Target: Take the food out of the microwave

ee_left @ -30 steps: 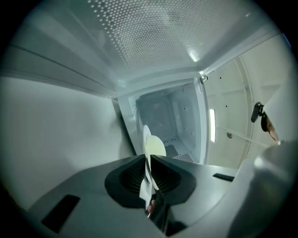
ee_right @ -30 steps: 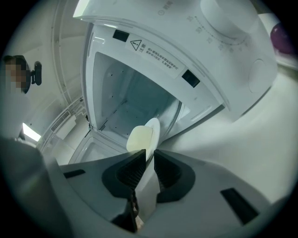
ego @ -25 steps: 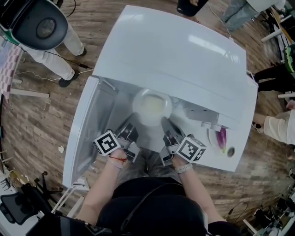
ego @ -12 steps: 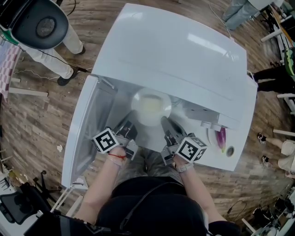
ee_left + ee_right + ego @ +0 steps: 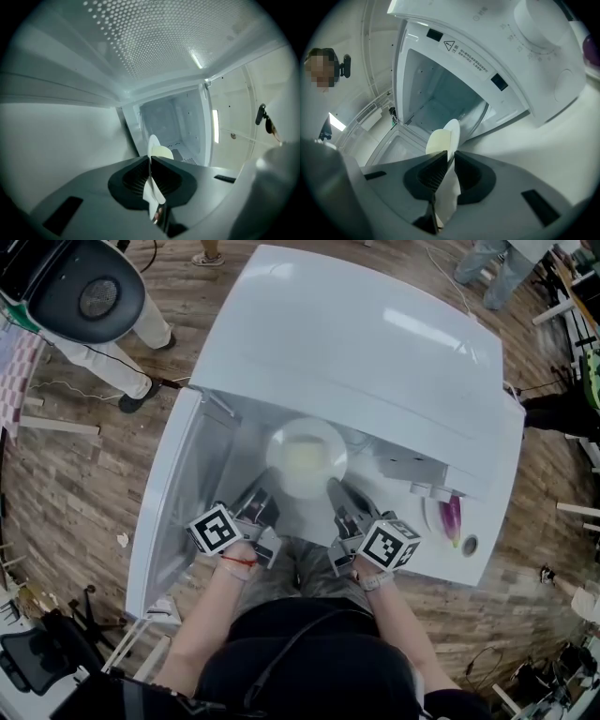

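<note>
Grip on both sides of the white plate (image 5: 277, 448), right at the mouth of the open microwave (image 5: 375, 343). Heaped in the plate's middle: pale yellow food (image 5: 307, 460). Swung wide at 9 o'clock of the plate, the door (image 5: 173, 493).

From the head view: clenched on the rim at the plate's 7 o'clock with the left gripper (image 5: 264, 493), clenched at 5 o'clock with the right gripper (image 5: 335, 489). Plate pinned between the two, out past both sets of jaw tips toward 12 o'clock.

Over to the left gripper view: left gripper (image 5: 150, 159) pressed tight on the thin rim, white plate (image 5: 152, 143) edge-on, rising from the jaw tips toward 12 o'clock. Pale yellow food (image 5: 164, 153) peeking at 1 o'clock of the tips, with the cavity (image 5: 173, 122) straight behind.

Now the right gripper view: right gripper (image 5: 450, 157) closed on the rim too, no daylight beside the pads. White plate (image 5: 453, 129) standing up from the tips at 12 o'clock, pale yellow food (image 5: 437, 141) on its 10 o'clock side, cavity (image 5: 440, 98) gaping beyond.

Off at 3 o'clock in the head view, well apart from both grippers: a purple object (image 5: 452, 518).
</note>
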### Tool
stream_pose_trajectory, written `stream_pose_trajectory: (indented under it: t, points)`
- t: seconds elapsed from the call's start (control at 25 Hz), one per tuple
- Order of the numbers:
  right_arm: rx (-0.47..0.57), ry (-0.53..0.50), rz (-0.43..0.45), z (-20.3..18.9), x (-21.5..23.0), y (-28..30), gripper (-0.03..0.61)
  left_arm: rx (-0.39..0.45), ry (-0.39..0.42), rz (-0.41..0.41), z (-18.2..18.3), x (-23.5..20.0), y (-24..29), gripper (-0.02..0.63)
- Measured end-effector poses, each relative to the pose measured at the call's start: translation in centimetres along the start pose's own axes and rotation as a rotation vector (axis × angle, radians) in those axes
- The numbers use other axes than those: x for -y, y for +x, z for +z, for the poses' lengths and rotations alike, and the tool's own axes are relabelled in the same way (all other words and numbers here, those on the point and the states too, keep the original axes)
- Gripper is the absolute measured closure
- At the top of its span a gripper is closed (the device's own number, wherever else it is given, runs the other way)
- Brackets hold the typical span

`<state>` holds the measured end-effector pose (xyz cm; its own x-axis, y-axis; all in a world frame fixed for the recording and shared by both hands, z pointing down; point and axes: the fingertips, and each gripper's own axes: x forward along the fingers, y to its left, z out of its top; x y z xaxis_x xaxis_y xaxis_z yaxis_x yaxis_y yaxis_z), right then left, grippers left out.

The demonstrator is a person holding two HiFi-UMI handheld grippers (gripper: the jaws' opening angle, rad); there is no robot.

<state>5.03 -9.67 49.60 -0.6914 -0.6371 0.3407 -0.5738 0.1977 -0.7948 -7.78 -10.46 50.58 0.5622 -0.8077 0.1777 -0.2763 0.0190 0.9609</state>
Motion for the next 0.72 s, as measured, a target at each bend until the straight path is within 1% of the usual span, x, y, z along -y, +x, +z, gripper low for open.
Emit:
stream_pose_trajectory:
  t: [0.08,0.36,0.52,0.72]
  points:
    - [0.003,0.001,0.005,-0.1,-0.1,-0.1,0.517,0.002,0.009,-0.002,0.0,0.1,-0.2,0.592]
    - [0.010,0.006,0.014,-0.6,-0.5,-0.7,0.517,0.018,-0.055,0.005,-0.8,0.2,-1.0,0.592]
    - [0.012,0.005,0.014,-1.1,-0.7,-1.2,0.517,0.010,-0.012,-0.004,-1.0,0.4,-1.6,0.592]
    - [0.014,0.010,0.013,-1.8,-1.0,-1.9,0.517,0.013,-0.059,-0.008,-1.8,0.4,-2.3,0.592]
